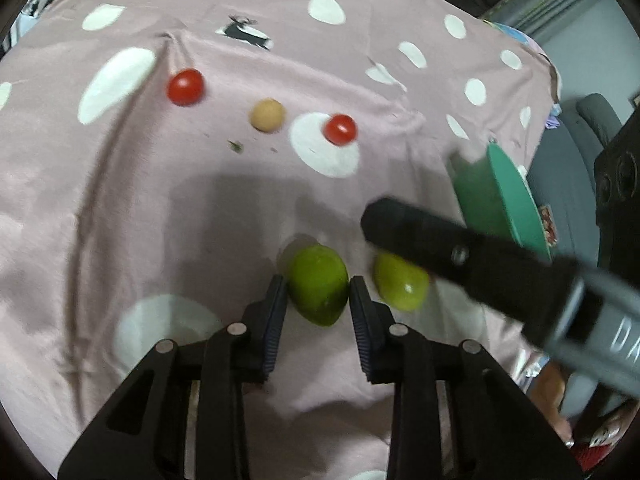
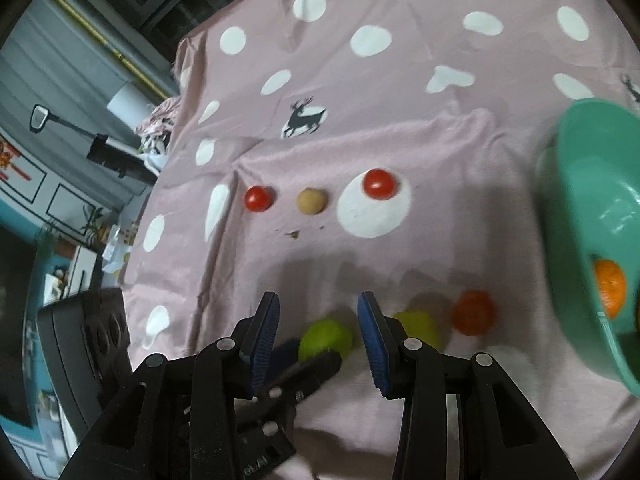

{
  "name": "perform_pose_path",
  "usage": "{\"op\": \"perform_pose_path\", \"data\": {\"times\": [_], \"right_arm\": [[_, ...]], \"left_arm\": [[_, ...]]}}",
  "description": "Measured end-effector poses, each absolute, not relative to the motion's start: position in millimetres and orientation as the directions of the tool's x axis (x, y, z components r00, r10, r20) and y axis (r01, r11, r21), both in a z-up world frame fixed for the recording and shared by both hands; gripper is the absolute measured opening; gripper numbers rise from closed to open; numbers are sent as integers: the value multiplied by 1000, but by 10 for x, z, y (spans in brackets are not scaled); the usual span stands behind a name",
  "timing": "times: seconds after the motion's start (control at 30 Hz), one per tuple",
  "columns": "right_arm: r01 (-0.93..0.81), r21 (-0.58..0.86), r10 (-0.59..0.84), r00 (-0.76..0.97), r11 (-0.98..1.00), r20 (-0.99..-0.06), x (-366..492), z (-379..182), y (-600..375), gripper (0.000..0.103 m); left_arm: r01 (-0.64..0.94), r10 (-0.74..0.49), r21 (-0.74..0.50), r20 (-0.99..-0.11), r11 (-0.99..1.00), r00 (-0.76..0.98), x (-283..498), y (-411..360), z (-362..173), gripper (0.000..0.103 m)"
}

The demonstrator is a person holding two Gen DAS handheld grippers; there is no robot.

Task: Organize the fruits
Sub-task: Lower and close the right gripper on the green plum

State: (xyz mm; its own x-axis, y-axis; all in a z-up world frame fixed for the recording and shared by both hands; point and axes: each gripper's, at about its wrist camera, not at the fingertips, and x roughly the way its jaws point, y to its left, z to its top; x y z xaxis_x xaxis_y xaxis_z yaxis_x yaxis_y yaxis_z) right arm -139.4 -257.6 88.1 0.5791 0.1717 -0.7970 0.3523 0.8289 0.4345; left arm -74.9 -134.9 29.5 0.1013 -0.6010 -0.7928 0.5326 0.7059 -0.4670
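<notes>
My left gripper [image 1: 318, 286] is closed around a green lime [image 1: 319, 283], its blue pads touching both sides; the lime rests on the pink dotted cloth. A second lime [image 1: 402, 283] lies just right of it, partly under my right gripper's black body [image 1: 460, 254]. Two red tomatoes [image 1: 185, 86] [image 1: 339, 129] and a tan round fruit [image 1: 267, 115] lie farther off. My right gripper [image 2: 318, 312] is open and empty above the held lime [image 2: 326, 338]. A teal bowl [image 2: 576, 208] at the right holds an orange [image 2: 610, 294]; another orange fruit [image 2: 474, 312] lies on the cloth.
The teal bowl [image 1: 500, 196] stands near the cloth's right edge. Beyond the edge are a dark speaker [image 1: 618, 184] and a grey chair [image 1: 596, 114]. Small crumbs [image 1: 236, 146] lie near the tan fruit.
</notes>
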Motion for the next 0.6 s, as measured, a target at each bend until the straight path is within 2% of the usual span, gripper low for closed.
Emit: {"op": "perform_pose_path", "data": {"times": [0.33, 0.6], "right_arm": [[342, 476, 246, 539, 810, -806, -1227, 694, -2504, 43], [359, 503, 271, 532, 786, -803, -1242, 629, -2551, 43]], "left_arm": [[491, -633, -526, -771, 694, 68, -557, -1249, 252, 32], [516, -615, -501, -786, 695, 67, -604, -1263, 248, 32]]}}
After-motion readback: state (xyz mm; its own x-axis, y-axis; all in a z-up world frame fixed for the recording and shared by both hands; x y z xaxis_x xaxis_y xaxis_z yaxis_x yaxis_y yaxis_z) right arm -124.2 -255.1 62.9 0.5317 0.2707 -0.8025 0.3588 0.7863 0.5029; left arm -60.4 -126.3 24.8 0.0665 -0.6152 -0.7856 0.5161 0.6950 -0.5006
